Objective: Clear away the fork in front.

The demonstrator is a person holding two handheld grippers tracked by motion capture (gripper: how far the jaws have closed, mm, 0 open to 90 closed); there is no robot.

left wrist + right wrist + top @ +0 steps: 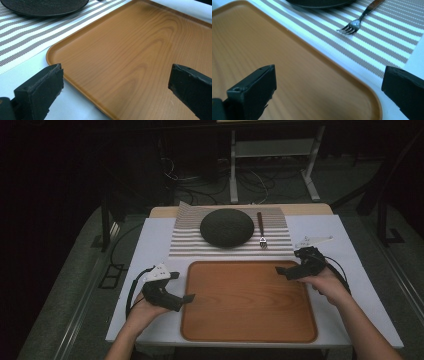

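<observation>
The left tongs (187,298) are held with their jaws spread wide and nothing gripped between them; in the left gripper view the near-left rim of the wooden tray (140,57) is seen running through the gap, one jaw over the white bench (150,240) and the other over the tray's wood. In the high view these tongs are seen at the tray's left edge, pointing in toward it, held by the person's left hand (145,307).

The right tongs (285,270) are likewise spread and empty. They are held by the right hand (325,285) at the tray's far-right corner, pointing left across it. In the right gripper view that rounded corner of the tray (287,72) lies between the jaws.

Between the two tongs the tray (247,300) is laid flat on the bench, its long axis running left to right, with nothing on it.

Beyond the tray, farther from both tongs, a striped placemat (230,247) is spread. A dark round plate (227,227) is set on its middle. Just right of the plate a fork (261,229) is laid on the mat, its long axis running away from the person, the tines pointing toward the tray and the brown handle pointing away. In the right gripper view the fork (359,18) is seen past the tray's corner, nearer the right tongs than the left.

A small white piece (314,240) is seen on the bench just beyond the right tongs; what it is cannot be told.
</observation>
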